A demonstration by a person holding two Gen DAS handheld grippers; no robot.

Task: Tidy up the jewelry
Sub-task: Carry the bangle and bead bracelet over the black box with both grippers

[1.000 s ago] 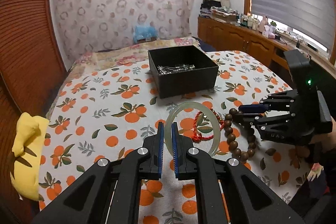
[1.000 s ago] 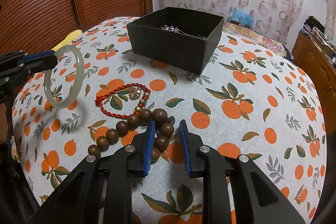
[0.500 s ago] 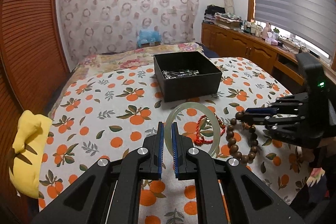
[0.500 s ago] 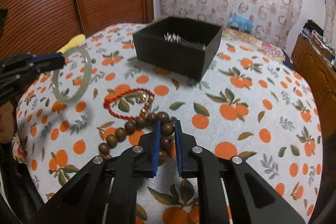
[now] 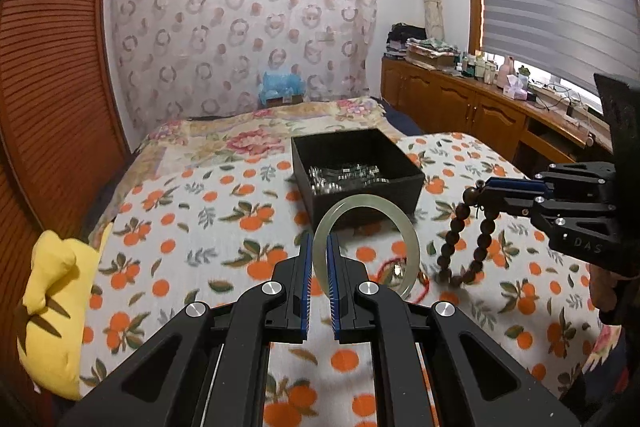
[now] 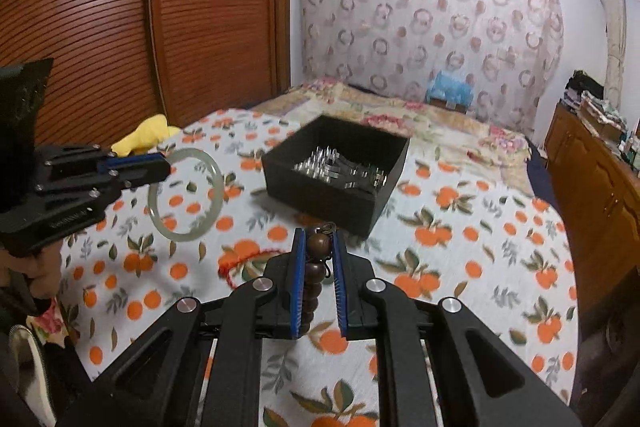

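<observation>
L gripper [image 5: 319, 259] has its fingers clamped on the near-left rim of the bangle [image 5: 407, 239], held upright in the air w/ the ring facing the camera. R gripper [image 6: 319, 259] has its fingers clamped on the beads [image 6: 316, 247]; in the L view the strand [image 5: 468, 239] hangs as a loop from the R fingers [image 5: 512, 187], bottom end just above or touching the bedspread [image 5: 200, 227], can't tell which. Red cord [image 6: 240, 261] lies on the bedspread near the grippers, partly behind the bangle in the L view. Black box [image 5: 360, 167] sits farther back, open top, w/ silver pieces [image 6: 344, 171] inside. Yellow plush [image 5: 52, 307] at the bed's left edge.
</observation>
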